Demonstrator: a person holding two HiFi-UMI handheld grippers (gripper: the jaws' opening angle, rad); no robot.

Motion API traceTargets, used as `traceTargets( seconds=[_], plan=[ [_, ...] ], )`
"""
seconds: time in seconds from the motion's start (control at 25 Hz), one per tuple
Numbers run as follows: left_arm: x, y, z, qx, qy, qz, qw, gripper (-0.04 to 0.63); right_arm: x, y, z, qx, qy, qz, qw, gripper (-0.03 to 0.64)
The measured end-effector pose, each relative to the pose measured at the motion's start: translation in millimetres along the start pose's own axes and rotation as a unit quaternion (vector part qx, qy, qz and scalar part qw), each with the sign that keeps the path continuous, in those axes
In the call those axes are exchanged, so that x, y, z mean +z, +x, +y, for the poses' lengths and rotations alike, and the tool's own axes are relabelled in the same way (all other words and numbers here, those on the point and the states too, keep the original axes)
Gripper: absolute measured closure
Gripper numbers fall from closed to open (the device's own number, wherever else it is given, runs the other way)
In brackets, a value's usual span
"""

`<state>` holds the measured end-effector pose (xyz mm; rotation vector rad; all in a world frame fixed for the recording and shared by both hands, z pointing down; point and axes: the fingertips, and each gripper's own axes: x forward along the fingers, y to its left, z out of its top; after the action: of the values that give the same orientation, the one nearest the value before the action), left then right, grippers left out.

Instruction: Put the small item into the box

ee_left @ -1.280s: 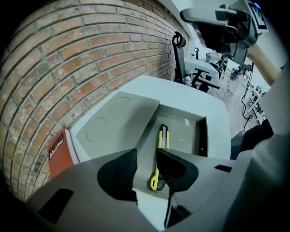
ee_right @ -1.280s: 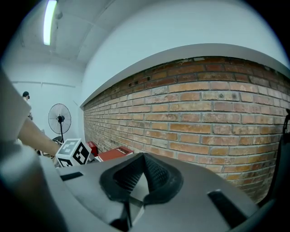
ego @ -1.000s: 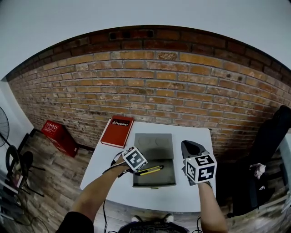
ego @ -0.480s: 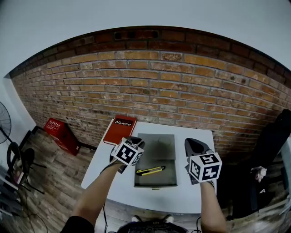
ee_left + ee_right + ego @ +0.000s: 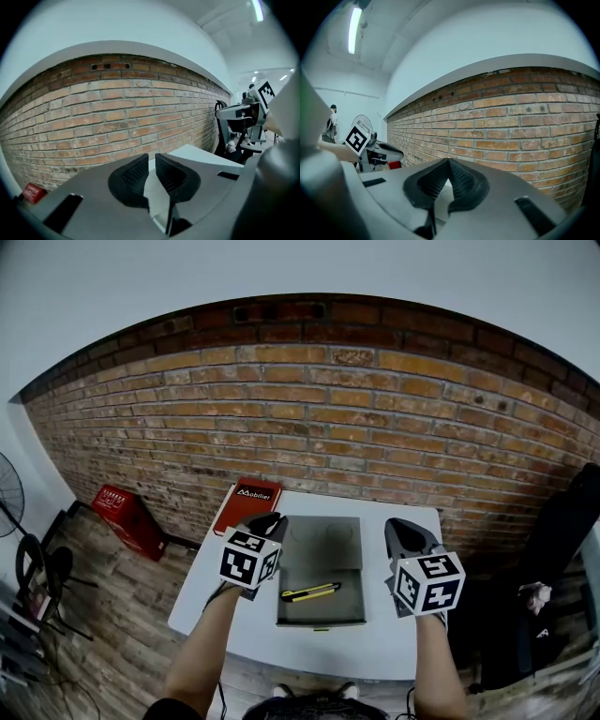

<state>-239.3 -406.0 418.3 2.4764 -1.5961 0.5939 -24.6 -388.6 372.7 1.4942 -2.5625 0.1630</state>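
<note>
Two tongs hover over the white desk (image 5: 328,645). The left tongs (image 5: 265,523) have just been closing and now stand a narrow slit apart, released, with nothing between them. The right tongs (image 5: 401,527) are clenched tip to tip and empty. One grey box (image 5: 319,617) sits between them. One utility knife (image 5: 310,592), slim, yellow and black, lies slantwise in its near half. One red book (image 5: 246,505) lies at the desk's far left corner, and one red crate (image 5: 127,517) stands on the floor.
</note>
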Motion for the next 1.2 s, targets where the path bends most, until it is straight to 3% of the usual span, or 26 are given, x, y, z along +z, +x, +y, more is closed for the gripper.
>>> traceTargets(
  seconds=[0.56,1.2],
  plan=[
    [16,-38,25,0.087,-0.039,-0.059,0.9937,0.558,11,-1,7,0.012,-0.009,-0.008,1.0,0.597],
    [13,-38,17,0.088,-0.03,-0.055,0.9941,0.558,13,-5,5,0.009,-0.008,-0.012,1.0,0.597]
  ],
)
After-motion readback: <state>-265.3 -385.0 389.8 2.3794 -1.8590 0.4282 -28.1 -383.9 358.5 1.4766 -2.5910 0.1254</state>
